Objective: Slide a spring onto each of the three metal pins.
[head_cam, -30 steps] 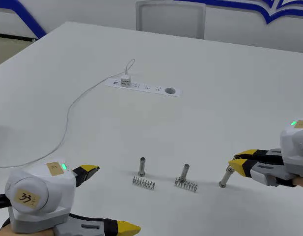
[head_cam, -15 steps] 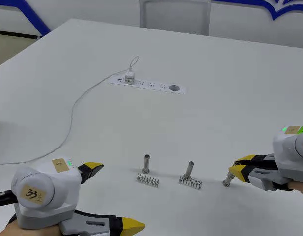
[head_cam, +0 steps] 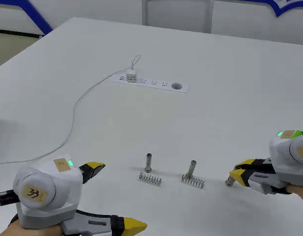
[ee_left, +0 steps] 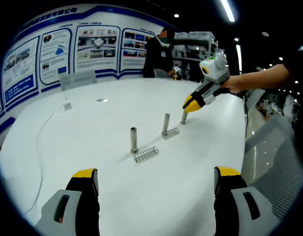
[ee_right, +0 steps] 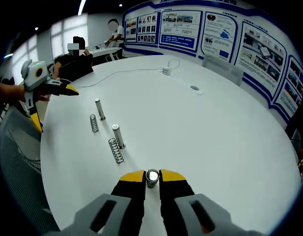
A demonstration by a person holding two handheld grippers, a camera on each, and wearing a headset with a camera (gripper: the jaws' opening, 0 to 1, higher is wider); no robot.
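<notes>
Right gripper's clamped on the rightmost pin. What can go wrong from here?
1. The right gripper pinches the held pin at its top end, so a spring probably cannot slide on without a regrasp.
2. That pin is thin and round; it may slip or topple.
3. Each spring lies close beside an upright pin; the open left gripper could knock one over.

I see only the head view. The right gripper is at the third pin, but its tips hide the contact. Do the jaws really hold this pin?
Observer: Yes. In the right gripper view the right gripper is shut on the third pin; the pin's round top sits between the yellow tips.
Operator: Does the left gripper carry something?
Observer: No. In the left gripper view the left gripper is wide open over the bare table.
Operator: Is anybody near?
Observer: Yes. The right gripper view shows a person in dark clothes beyond the table's edge.
</notes>
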